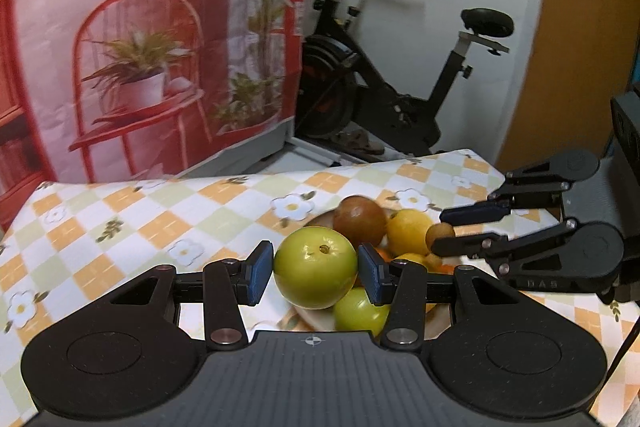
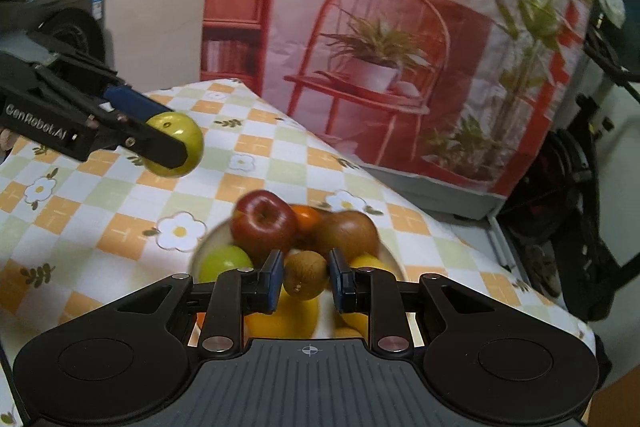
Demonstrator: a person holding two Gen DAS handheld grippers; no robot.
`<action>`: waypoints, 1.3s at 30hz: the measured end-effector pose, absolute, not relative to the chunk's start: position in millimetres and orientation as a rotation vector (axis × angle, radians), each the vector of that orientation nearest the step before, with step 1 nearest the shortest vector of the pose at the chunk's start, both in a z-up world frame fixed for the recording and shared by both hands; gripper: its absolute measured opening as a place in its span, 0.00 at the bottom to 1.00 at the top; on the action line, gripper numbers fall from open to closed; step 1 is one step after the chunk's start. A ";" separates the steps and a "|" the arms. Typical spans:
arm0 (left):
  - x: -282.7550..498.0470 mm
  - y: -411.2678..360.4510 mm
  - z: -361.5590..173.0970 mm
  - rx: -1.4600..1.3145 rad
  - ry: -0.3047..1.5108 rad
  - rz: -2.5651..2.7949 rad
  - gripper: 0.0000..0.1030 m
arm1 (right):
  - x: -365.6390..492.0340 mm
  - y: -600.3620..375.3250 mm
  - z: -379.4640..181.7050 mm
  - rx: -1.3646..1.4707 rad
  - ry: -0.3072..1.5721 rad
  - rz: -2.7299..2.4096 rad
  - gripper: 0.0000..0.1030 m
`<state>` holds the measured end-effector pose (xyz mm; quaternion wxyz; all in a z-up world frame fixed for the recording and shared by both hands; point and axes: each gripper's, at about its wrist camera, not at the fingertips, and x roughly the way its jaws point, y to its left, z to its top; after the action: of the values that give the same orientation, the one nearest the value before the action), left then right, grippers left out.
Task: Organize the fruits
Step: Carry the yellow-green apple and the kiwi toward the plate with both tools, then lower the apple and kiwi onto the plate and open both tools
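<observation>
My left gripper (image 1: 316,270) is shut on a green apple (image 1: 314,259), held in the air above the plate (image 1: 305,315). My right gripper (image 2: 306,277) is shut on a small brown round fruit (image 2: 305,281), also lifted over the plate (image 2: 202,247). Each gripper shows in the other view: the left gripper (image 2: 173,143) with its green apple (image 2: 188,139) is at the left, and the right gripper (image 1: 438,233) with its brown fruit (image 1: 439,234) is at the right. On the plate lie a red apple (image 2: 262,223), an orange (image 2: 307,217), a large brown fruit (image 2: 348,233), a second green apple (image 2: 224,263) and yellow fruits (image 2: 286,319).
The table wears a checked cloth with flowers (image 1: 140,223), bare to the left of the plate. A red printed backdrop (image 1: 140,47) hangs behind it. An exercise bike (image 1: 392,87) stands past the far edge, and an orange wall (image 1: 580,47) is at the right.
</observation>
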<state>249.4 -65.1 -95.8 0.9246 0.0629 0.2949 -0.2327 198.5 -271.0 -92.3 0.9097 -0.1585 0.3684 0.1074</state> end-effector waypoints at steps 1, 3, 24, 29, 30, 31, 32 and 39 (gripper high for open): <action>252.9 -70.1 -96.4 0.129 0.608 -0.489 0.48 | 197.5 -275.0 -92.9 -0.321 0.760 0.218 0.21; 258.4 -78.1 -99.4 0.135 0.616 -0.509 0.48 | 197.0 -282.1 -94.4 -0.303 0.758 0.211 0.21; 302.8 -114.0 -124.7 0.191 0.691 -0.542 0.48 | 216.3 -303.2 -117.1 -0.221 0.755 0.224 0.21; 308.5 -118.8 -126.8 0.191 0.703 -0.552 0.48 | 220.0 -305.7 -121.2 -0.207 0.751 0.220 0.21; 310.0 -119.6 -127.0 0.190 0.704 -0.554 0.48 | 220.6 -305.9 -121.9 -0.205 0.749 0.219 0.21; 311.4 -120.0 -127.4 0.189 0.707 -0.557 0.48 | 221.5 -306.1 -122.6 -0.201 0.749 0.219 0.21; 312.8 -120.7 -127.8 0.188 0.709 -0.559 0.48 | 222.0 -306.6 -123.1 -0.200 0.748 0.219 0.21; 321.3 -122.9 -129.9 0.166 0.725 -0.569 0.48 | 226.1 -308.1 -125.9 -0.191 0.750 0.218 0.21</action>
<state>321.3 -122.9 -129.9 0.8925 0.0801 0.3493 -0.2740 226.1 -308.1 -125.9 0.9203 -0.0929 0.3650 0.1061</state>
